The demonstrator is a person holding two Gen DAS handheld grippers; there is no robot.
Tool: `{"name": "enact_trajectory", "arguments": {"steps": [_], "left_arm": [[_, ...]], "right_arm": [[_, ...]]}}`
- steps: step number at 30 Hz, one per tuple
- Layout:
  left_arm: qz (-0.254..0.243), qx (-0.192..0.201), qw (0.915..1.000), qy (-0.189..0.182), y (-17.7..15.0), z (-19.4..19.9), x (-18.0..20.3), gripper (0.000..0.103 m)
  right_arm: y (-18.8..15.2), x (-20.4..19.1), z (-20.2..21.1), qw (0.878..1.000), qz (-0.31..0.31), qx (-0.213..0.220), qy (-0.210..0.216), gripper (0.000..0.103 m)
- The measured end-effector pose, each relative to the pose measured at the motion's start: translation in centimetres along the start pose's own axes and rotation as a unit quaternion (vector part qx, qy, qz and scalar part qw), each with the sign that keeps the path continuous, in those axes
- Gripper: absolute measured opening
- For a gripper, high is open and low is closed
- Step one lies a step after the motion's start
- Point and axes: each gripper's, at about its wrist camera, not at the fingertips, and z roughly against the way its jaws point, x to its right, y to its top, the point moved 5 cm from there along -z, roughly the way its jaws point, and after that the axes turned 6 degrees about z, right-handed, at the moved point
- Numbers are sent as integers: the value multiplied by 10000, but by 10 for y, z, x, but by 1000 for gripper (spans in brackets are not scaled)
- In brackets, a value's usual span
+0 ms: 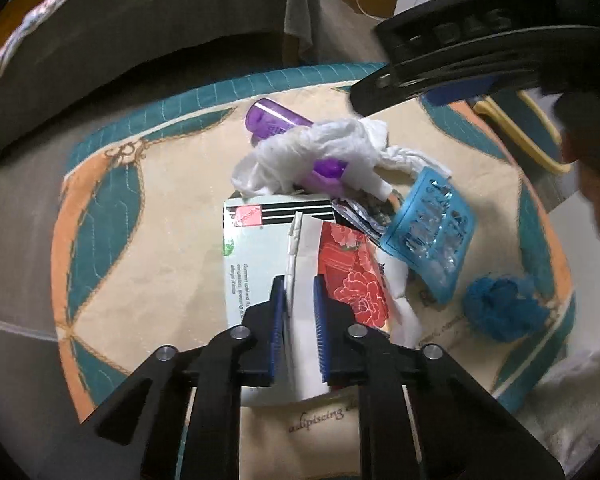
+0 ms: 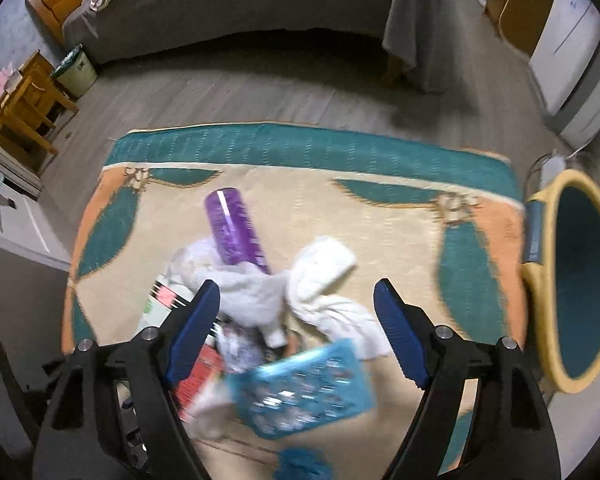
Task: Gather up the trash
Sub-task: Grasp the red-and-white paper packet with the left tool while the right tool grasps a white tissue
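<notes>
Trash lies heaped on a patterned rug (image 1: 148,264); the left gripper (image 1: 300,300) has its fingers clamped on a white paper (image 1: 304,272) beside a red flowered wrapper (image 1: 352,268); behind it sit a crumpled tissue (image 1: 308,156), purple bottle (image 2: 232,228) and blue blister pack (image 1: 432,232); the right gripper (image 2: 300,312) hovers above, fingers wide apart; a yellow-rimmed bin (image 2: 548,280) stands at the rug's right edge.

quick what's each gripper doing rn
left gripper: shut on the white folded paper packet
right gripper: open, empty, above the trash pile
</notes>
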Motion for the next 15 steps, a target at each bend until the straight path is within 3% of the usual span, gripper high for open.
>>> {"name": "enact_trajectory", "arguments": {"steps": [3,5,7,10,15], "left_arm": [[69,49,9998,-205,0,6,-4,5],[88,86,9994,-324,1,10,-6,4],[59,110,9991,-408,1,13,-6,4],[71,190,9986,-498,2,20,-7,4],[81,422,9968,-668,6,38,-4,4]], "right_arm": [[2,-12,-14,9998,92,-138,64,73],[2,-21,-24,9993,204,-307,93,61],[-1,-25,-31,9985,171,-475,228,28],[-1,-28,-27,9983,109,-470,337,9],[3,-26,5,9988,27,-86,477,9]]}}
